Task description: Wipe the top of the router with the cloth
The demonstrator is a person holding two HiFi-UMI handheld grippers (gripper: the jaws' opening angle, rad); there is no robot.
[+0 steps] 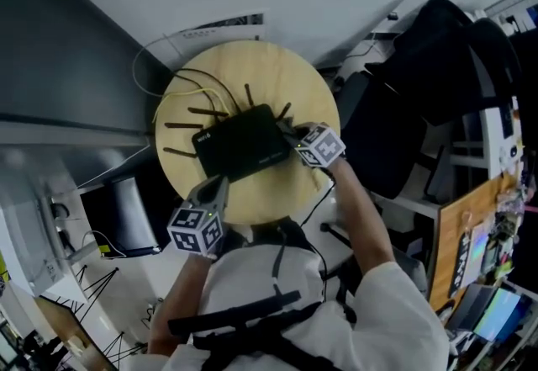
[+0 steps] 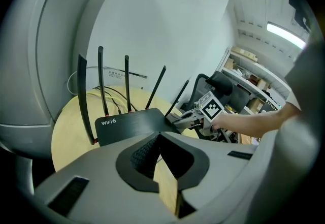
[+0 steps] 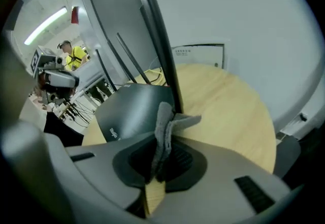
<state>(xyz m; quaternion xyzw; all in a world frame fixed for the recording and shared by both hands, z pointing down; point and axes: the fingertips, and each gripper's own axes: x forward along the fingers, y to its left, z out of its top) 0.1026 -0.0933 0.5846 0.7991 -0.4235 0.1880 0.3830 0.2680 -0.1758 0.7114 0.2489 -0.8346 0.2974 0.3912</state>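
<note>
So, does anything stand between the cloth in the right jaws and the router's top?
Nothing visible does. The cloth is right at the edge of the router, whose top is bare. Only an upright antenna stands close beside it.

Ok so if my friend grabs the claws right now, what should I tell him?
Left claw: shut with nothing in it, tips at the near edge of the router. I can't tell if it presses on it.
Right claw: shut on the grey cloth, which is at the router's edge beside an antenna.
The router lies flat in the middle of the round table, with cables running off its far side.
Done: the cloth is in the claw and at the router.
Left: sweep the cloth across the top. The pictures don't show how much is already wiped.
</note>
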